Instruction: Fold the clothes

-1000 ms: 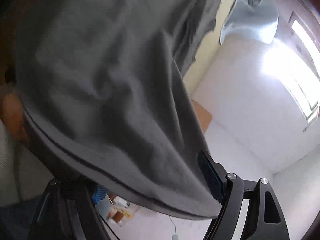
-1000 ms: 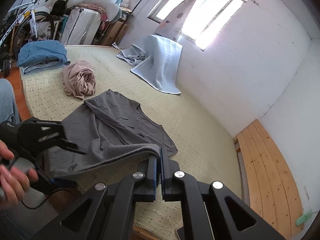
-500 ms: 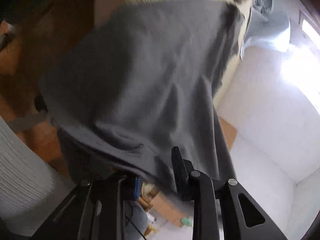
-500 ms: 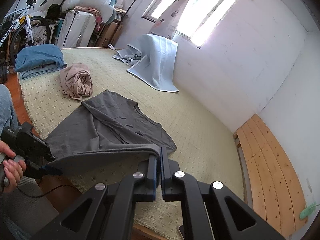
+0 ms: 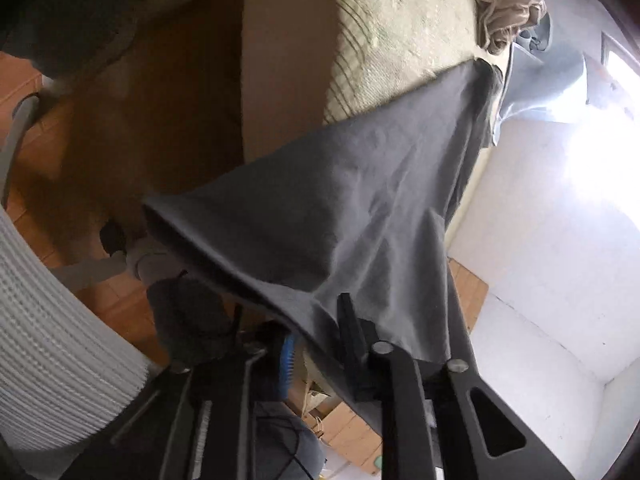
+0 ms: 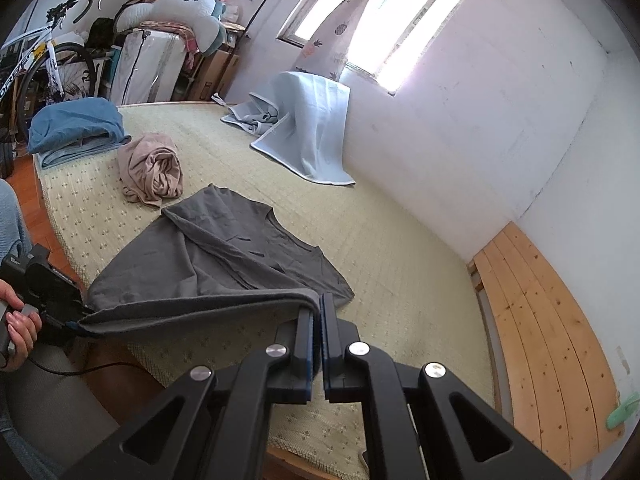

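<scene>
At the near edge of the mat [image 6: 360, 236], the left gripper [image 5: 316, 344] has just been closing onto the grey shirt's [image 6: 224, 248] hem; right gripper [image 6: 316, 320] clamped on its other corner; hem held taut, likely ready to fold

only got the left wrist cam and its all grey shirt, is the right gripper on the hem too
observer: yes, the right gripper is shut on the shirt's near hem.
operator: hows the rest of it lying
observer: spread on the mat, with one side folded over itself.
operator: anything at the far left of the mat
observer: a folded blue pile at that corner, apart from the shirt.
</scene>
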### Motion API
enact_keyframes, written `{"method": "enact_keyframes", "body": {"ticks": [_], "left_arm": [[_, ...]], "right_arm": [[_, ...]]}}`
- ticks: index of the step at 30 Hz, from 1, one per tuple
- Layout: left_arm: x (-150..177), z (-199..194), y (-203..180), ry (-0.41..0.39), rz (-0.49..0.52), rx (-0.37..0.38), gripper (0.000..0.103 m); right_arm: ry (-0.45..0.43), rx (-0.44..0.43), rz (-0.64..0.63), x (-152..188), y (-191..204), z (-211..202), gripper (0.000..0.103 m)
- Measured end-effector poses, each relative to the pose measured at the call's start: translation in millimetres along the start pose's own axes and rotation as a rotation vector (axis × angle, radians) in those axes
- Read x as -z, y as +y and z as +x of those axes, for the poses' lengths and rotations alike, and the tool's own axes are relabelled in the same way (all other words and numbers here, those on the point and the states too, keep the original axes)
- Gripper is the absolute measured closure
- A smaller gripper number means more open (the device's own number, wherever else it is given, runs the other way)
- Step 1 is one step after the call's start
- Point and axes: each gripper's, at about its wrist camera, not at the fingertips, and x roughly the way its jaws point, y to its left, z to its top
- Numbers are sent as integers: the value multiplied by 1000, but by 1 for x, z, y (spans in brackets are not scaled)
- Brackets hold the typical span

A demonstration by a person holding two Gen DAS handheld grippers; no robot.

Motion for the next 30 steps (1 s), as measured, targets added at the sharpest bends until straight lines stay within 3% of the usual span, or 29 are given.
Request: {"method": "enact_keyframes", "body": {"ticks": [7, 10, 11, 14, 22, 30], "left_arm": [[0, -14, 6, -51, -6, -7, 87], [-37, -26, -13, -81, 9, -23, 90], [-50, -32, -17, -93, 17, -27, 96], [-56, -47, -36, -118, 66, -19, 101], [-53, -126, -116, -250, 313, 58, 101], [-28, -211, -193, -381, 578, 244, 102]], "right_arm": [[-2, 11, 27, 7, -12, -3, 102], [0, 15, 41, 10, -17, -4, 102], [1, 17, 44, 11, -18, -4, 102], [7, 14, 60, 16, -22, -3, 102], [16, -7, 77, 27, -24, -4, 102], [25, -52, 47, 32, -14, -10, 102]]}}
